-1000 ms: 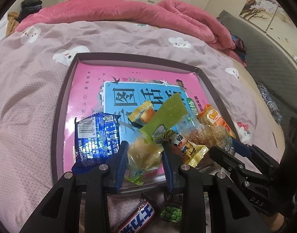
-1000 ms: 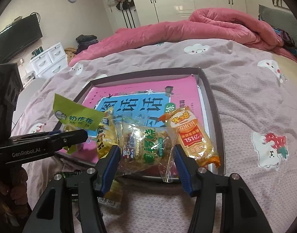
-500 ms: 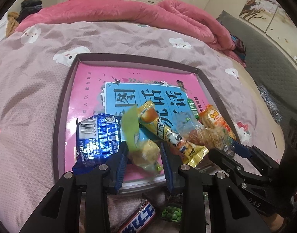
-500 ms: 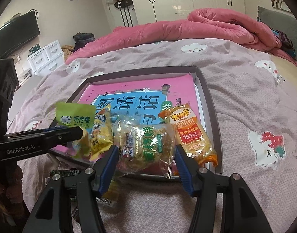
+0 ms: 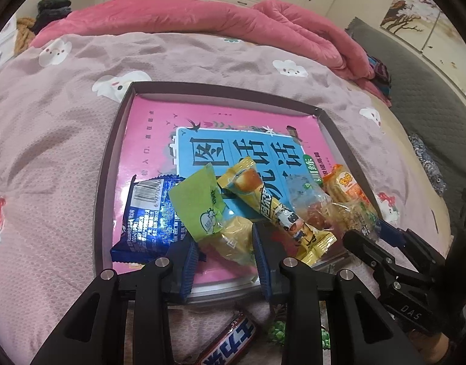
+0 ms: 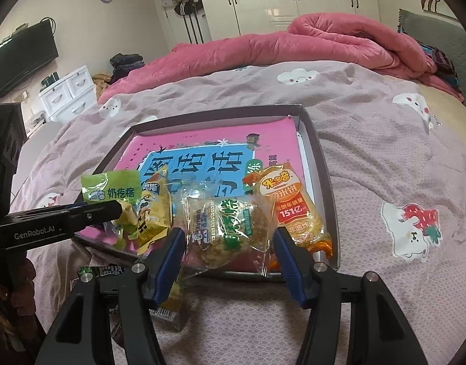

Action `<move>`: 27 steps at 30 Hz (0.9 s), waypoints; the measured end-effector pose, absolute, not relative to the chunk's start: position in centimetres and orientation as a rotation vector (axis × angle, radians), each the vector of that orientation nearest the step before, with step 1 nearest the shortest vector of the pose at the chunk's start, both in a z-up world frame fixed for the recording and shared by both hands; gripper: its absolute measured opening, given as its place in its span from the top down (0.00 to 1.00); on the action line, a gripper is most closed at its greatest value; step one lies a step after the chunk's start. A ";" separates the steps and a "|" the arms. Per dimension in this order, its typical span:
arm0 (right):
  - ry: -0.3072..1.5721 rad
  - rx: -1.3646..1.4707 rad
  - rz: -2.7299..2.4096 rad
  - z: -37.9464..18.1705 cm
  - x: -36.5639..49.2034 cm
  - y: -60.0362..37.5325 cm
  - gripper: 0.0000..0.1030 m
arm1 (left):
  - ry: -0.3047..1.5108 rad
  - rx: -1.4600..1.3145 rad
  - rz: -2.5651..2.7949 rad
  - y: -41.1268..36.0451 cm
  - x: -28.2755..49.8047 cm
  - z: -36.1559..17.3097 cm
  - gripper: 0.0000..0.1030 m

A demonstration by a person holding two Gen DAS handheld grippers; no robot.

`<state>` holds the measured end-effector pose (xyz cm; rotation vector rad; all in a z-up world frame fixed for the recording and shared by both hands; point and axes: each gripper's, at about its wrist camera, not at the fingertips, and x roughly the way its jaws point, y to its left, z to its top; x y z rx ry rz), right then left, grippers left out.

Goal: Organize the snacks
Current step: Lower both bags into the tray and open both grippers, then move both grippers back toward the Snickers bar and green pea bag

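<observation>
A dark tray (image 5: 108, 158) lined with a pink and blue book lies on the bed. Along its near edge lie a blue packet (image 5: 146, 216), a green-topped packet (image 5: 208, 210), a yellow packet (image 5: 272, 206), a clear cake packet (image 6: 229, 228) and an orange rice-cracker packet (image 6: 293, 210). My left gripper (image 5: 225, 258) is open, with the green-topped packet lying between its fingers in the tray. My right gripper (image 6: 229, 252) is open around the clear cake packet at the tray's near edge.
A Snickers bar (image 5: 229, 343) and a green pea packet (image 5: 278, 331) lie on the purple bedspread just outside the tray's near edge. A pink duvet (image 6: 293, 42) is heaped at the far side. A white drawer unit (image 6: 68, 91) stands left.
My left gripper lowered the green-topped packet into the tray and opened a little; the packet now lies flat. My right gripper stayed open around the cake packet.
</observation>
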<state>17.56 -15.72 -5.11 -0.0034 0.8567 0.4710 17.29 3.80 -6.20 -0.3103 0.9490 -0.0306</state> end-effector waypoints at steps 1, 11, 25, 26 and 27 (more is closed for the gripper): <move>0.853 -0.010 0.468 -5.1 17.5 -15.7 0.42 | 0.949 -0.309 -0.030 3.8 17.3 -6.2 0.67; 0.841 -0.025 0.460 -4.9 17.4 -15.5 0.40 | 0.949 -0.307 -0.028 3.8 17.2 -6.1 0.67; 0.839 0.019 0.431 -4.6 17.8 -16.5 0.40 | 0.944 -0.309 -0.031 4.0 16.7 -5.7 0.67; 0.836 0.018 0.430 -4.5 17.7 -16.6 0.40 | 0.943 -0.308 -0.031 4.0 16.7 -5.7 0.67; 0.836 0.019 0.432 -4.5 17.7 -16.6 0.40 | 0.942 -0.307 -0.031 4.0 16.6 -5.6 0.67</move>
